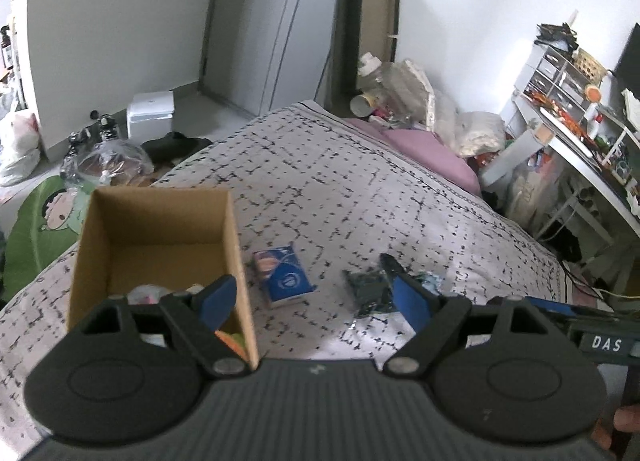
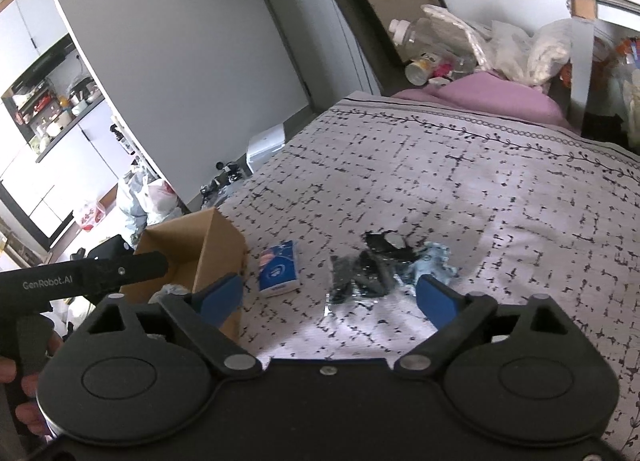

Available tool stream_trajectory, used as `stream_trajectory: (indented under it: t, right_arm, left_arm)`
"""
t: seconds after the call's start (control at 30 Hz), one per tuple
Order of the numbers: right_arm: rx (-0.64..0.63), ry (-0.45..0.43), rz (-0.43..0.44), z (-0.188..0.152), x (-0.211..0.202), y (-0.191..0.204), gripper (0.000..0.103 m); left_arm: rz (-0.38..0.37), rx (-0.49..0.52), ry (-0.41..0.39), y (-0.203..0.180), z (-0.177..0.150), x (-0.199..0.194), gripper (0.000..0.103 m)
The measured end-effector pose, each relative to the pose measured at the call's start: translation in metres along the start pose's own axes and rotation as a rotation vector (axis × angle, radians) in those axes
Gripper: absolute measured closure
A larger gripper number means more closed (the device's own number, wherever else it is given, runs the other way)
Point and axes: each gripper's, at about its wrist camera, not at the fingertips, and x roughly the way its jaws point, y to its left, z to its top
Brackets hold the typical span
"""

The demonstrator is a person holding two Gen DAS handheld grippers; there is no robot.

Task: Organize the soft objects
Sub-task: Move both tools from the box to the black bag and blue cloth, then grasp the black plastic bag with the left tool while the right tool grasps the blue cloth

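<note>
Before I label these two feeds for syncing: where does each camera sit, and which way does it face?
Left wrist: on the left gripper, above the bed, facing the cardboard box and tissue pack; its open fingers show.
Right wrist: on the right gripper, facing the dark plastic packet; its open fingers and the left gripper's handle show.
Shared: bed, box, tissue pack, packet.

On the bed cover (image 1: 360,165): cardboard box (image 1: 160,229) at left, tissue pack (image 1: 285,276) just right of it, crinkled plastic packet (image 2: 366,275) further right, apart from the pack. In the box: soft items (image 1: 146,293), partly hidden, possibly several. Behind, at the far end of the bed: pillow (image 2: 492,99), with bottle (image 2: 416,31) and bags beyond it. Right of the bed: desk (image 1: 580,141). Left of the bed, on the floor: small appliance (image 1: 150,115).
</note>
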Motion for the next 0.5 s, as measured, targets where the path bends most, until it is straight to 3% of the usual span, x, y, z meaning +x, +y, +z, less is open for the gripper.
stream_trajectory:
  t: [0.5]
  right_arm:
    - [0.081,0.028,-0.053,-0.001,0.024,-0.05,0.041]
  left_arm:
    - [-0.053,0.023,0.074,-0.033,0.006,0.062,0.024]
